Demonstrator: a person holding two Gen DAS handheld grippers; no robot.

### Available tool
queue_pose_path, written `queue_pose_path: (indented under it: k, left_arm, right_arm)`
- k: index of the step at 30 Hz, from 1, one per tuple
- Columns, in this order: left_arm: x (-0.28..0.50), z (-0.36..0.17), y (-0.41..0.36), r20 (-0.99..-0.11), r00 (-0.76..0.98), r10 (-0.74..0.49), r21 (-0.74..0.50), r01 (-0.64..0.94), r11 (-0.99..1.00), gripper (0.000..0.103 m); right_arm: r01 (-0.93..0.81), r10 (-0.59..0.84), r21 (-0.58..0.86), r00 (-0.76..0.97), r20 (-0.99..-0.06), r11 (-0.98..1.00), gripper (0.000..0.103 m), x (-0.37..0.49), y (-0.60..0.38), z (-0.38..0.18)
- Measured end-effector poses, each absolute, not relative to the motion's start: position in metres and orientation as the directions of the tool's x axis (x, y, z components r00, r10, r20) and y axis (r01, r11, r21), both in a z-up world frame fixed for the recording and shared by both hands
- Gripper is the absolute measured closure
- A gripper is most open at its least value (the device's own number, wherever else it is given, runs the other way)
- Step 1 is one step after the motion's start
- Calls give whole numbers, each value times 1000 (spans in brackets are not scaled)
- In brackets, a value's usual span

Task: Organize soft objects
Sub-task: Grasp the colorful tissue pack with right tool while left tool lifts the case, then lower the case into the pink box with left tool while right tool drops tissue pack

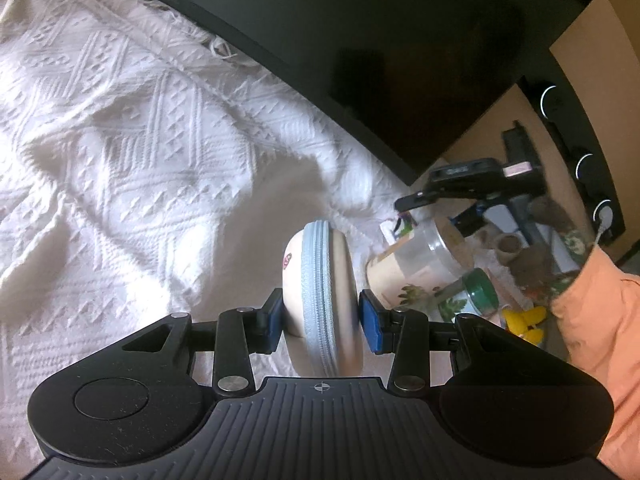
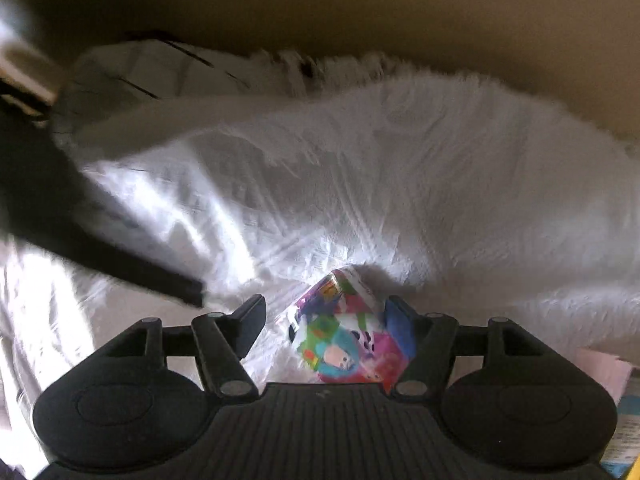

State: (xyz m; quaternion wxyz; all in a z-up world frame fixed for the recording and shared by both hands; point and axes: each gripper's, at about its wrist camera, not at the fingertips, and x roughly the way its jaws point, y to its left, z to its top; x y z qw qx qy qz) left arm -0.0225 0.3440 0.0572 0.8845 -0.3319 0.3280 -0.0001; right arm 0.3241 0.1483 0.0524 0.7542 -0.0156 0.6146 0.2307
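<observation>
In the left wrist view, a beige zippered case (image 1: pixel 322 300) was held edge-on in the left gripper (image 1: pixel 324 322), both blue pads pressed against its flat sides, above a white textured bedspread (image 1: pixel 132 152). Just beyond it, to the right, a clear jar (image 1: pixel 416 264), a green-lidded jar (image 1: pixel 478 288) and a yellow object (image 1: pixel 526 320) were seen bunched together on a tan surface, with an orange sleeve (image 1: pixel 596 320) at the edge. In the right wrist view, a small multicoloured soft item (image 2: pixel 346 332) lay between the right gripper (image 2: pixel 326 330) jaws — one pad looked close against it, the other stood clear, so no grip could be confirmed — with white fluffy fabric (image 2: pixel 440 184) further back. The task was judged to be under way: one item carried, one being reached, neither yet placed, and no destination was shown.
</observation>
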Motion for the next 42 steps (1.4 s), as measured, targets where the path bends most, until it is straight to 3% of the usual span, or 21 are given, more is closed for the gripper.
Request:
queue_pose_path:
  k: [3, 7, 9, 20, 27, 33, 42]
  left_arm:
    - [-23, 58, 347, -583, 785, -210, -578, -220, 785, 59]
    - [-18, 61, 354, -592, 784, -185, -559, -235, 795, 59]
    - [-13, 68, 358, -591, 789, -165, -544, -239, 804, 59]
    - [38, 165, 335, -492, 867, -79, -408, -149, 901, 59]
    - [82, 194, 254, -450, 858, -248, -437, 31, 899, 59]
    - [113, 184, 169, -477, 777, -411, -465, 173, 868, 59]
    - [130, 166, 90, -486, 673, -558, -519, 292, 804, 59]
  right_arm:
    - [-347, 306, 250, 116, -945, 904, 37, 328, 150, 38]
    - [-370, 319, 243, 160, -934, 897, 62, 317, 145, 53]
    - [-387, 349, 248, 216, -912, 888, 67, 308, 137, 78]
    - [-473, 552, 334, 461, -695, 815, 70, 223, 44, 250]
    - [-442, 541, 323, 570, -618, 836, 69, 189, -58, 297]
    - [-342, 457, 304, 652, -605, 889, 69, 164, -133, 288]
    - [-233, 404, 344, 691, -599, 910, 69, 151, -189, 271]
